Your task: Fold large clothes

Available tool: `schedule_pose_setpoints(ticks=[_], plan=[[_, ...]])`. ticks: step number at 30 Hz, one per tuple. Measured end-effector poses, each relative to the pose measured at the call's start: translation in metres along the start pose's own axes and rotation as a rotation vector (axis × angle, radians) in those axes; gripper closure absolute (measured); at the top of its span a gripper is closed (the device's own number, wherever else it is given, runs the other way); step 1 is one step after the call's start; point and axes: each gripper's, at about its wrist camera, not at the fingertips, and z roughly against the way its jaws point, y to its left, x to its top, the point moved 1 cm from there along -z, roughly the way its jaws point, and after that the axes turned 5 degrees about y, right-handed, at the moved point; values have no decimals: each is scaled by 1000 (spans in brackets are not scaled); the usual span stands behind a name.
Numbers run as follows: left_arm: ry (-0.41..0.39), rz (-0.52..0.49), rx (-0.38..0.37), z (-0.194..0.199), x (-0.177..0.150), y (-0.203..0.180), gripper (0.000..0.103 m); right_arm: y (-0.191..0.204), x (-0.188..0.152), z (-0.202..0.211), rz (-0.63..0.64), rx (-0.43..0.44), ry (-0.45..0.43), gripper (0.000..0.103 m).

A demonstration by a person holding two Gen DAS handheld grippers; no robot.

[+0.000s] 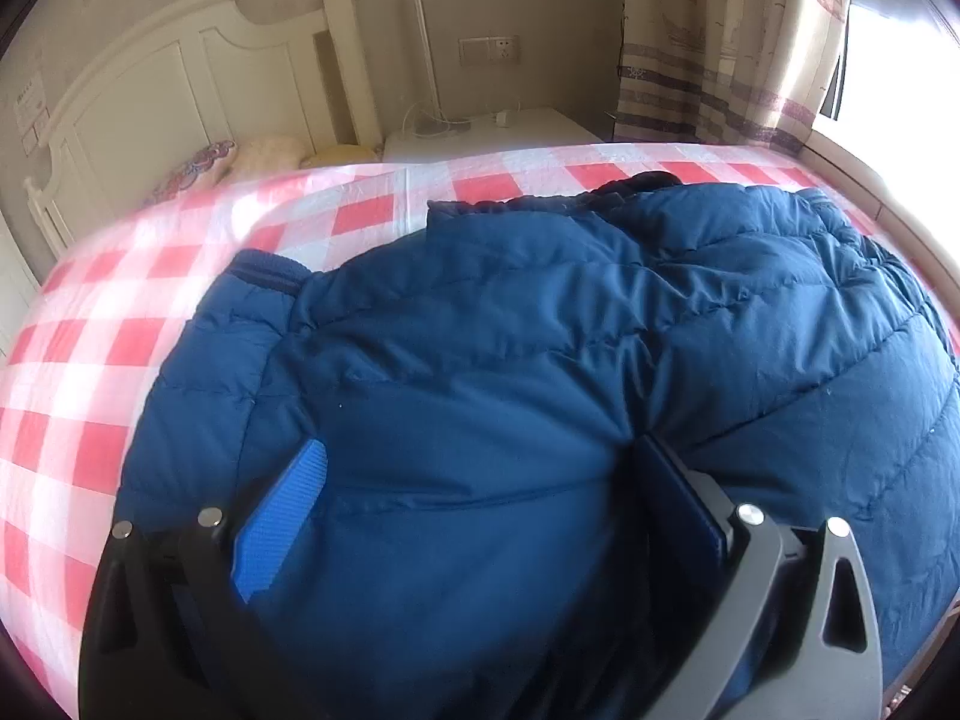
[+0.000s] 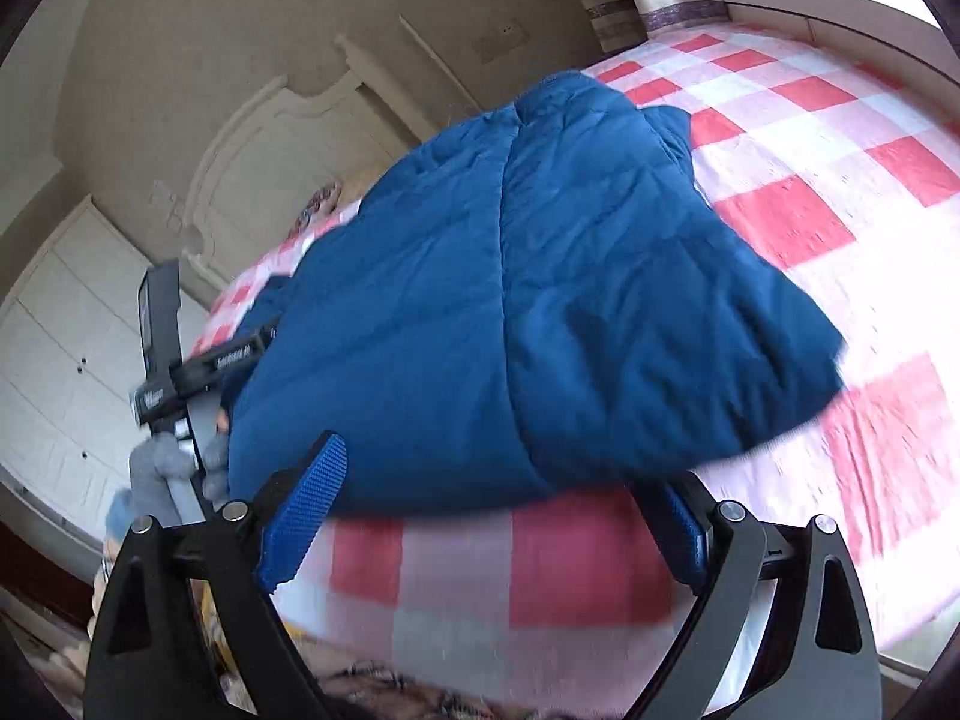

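Note:
A puffy dark blue jacket (image 1: 540, 330) lies folded over on the red-and-white checked bed sheet (image 1: 90, 360). My left gripper (image 1: 480, 480) stands wide over it, with the padded fabric bulging between the blue pads (image 1: 282, 516); I see no pinched fold. In the right wrist view the jacket (image 2: 510, 270) fills the middle, and the left gripper (image 2: 198, 360) sits at its left edge. My right gripper (image 2: 498, 504) is open just short of the jacket's near hem, above bare sheet (image 2: 840, 180), with nothing between its fingers.
A white headboard (image 1: 150, 90) with pillows stands at the far left of the bed. A white nightstand (image 1: 492, 132) and a striped curtain (image 1: 720, 48) lie beyond it. White cupboards (image 2: 54, 348) line the left wall. A grey-gloved hand (image 2: 162, 456) holds the left gripper.

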Motion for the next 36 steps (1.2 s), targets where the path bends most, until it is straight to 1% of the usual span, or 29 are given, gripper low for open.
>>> schedule_pose_setpoints(ticks=[2, 5, 6, 7, 9, 10, 12, 13, 14, 16, 17, 19, 21, 22, 23, 24, 25, 26, 28, 30, 32, 33, 35, 36], plan=[[3, 6, -13, -2, -1, 2, 1, 3, 17, -14, -96, -43, -72, 4], [5, -5, 9, -4, -2, -1, 1, 4, 37, -30, -261, -105, -159, 4], [4, -1, 22, -5, -2, -1, 1, 5, 41, -33, -292, -107, -180, 13], [4, 11, 31, -5, -1, 1, 1, 1, 44, -35, -319, -63, -194, 42], [9, 33, 20, -5, 0, 4, 1, -12, 41, -33, -351, 42, -208, 57], [8, 31, 25, -4, 0, 3, 1, -14, 38, -29, -343, 74, -214, 64], [13, 11, 50, 2, 2, -4, 1, -22, 30, -16, -331, 157, -234, 70], [15, 13, 48, 7, 4, -8, 2, -22, 26, -8, -317, 166, -242, 71], [8, 28, 29, 15, 9, -12, 2, -20, 20, -1, -295, 161, -252, 71], [-22, 52, -4, 30, 21, -22, 2, -17, 9, 10, -256, 137, -270, 71], [-34, 48, -7, 34, 27, -30, 2, -18, 5, 17, -255, 136, -277, 71], [-36, 4, 12, 33, 39, -54, 2, -22, 4, 25, -267, 139, -295, 71], [-8, -51, 2, 23, 38, -85, 2, -22, 8, 36, -259, 128, -324, 71], [2, -90, 25, 16, 31, -103, 2, -22, 10, 43, -256, 128, -341, 71], [-1, -121, 65, 11, 23, -117, 2, -20, 11, 49, -251, 129, -358, 71], [-27, -136, 92, 10, 14, -128, 2, -18, 12, 56, -238, 127, -374, 71], [-45, -132, 102, 13, 11, -132, 2, -13, 14, 62, -215, 114, -383, 71], [-47, -116, 93, 18, 10, -131, 2, -10, 15, 68, -192, 101, -391, 71], [-53, -66, 45, 33, 8, -120, 4, -3, 15, 73, -161, 86, -400, 71], [-95, -45, 22, 60, -5, -108, 4, 0, 14, 75, -138, 66, -401, 71], [-124, -67, 41, 79, -25, -103, 3, 2, 13, 76, -120, 49, -405, 71], [-116, -90, 51, 81, -37, -104, 3, 4, 12, 76, -109, 40, -409, 71], [-68, -157, 46, 70, -59, -115, 3, 11, 13, 77, -87, 25, -419, 71], [-73, -179, 48, 62, -69, -120, 3, 16, 13, 77, -72, 19, -418, 71]])
